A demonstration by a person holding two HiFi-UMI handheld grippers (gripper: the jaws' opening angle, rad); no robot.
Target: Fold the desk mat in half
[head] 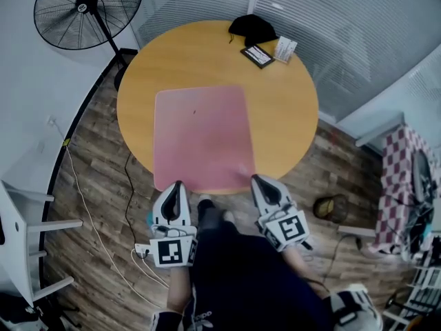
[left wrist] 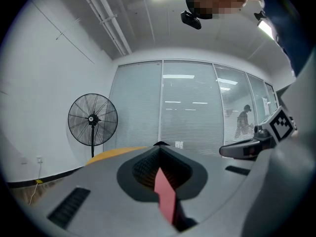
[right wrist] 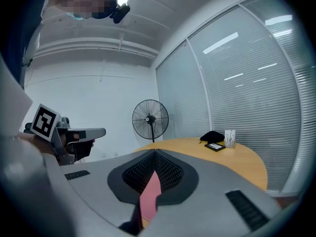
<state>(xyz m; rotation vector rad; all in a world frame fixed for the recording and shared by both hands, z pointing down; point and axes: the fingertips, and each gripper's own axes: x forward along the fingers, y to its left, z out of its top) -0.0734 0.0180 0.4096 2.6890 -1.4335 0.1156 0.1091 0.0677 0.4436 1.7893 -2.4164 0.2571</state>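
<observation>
A pink desk mat (head: 203,136) lies flat on the round yellow table (head: 289,102), its near edge at the table's front rim. My left gripper (head: 178,185) is shut on the mat's near left corner; a pink strip of the mat (left wrist: 165,196) shows pinched between its jaws. My right gripper (head: 253,179) is shut on the near right corner, where the mat (right wrist: 148,199) again shows between the closed jaws. Both grippers sit at the table's front edge, in front of the person's body.
At the table's far side lie a black pouch (head: 252,27), a dark card or booklet (head: 257,56) and a small white box (head: 285,49). A standing fan (head: 88,9) is at far left. Cables and a power strip (head: 141,251) lie on the wooden floor.
</observation>
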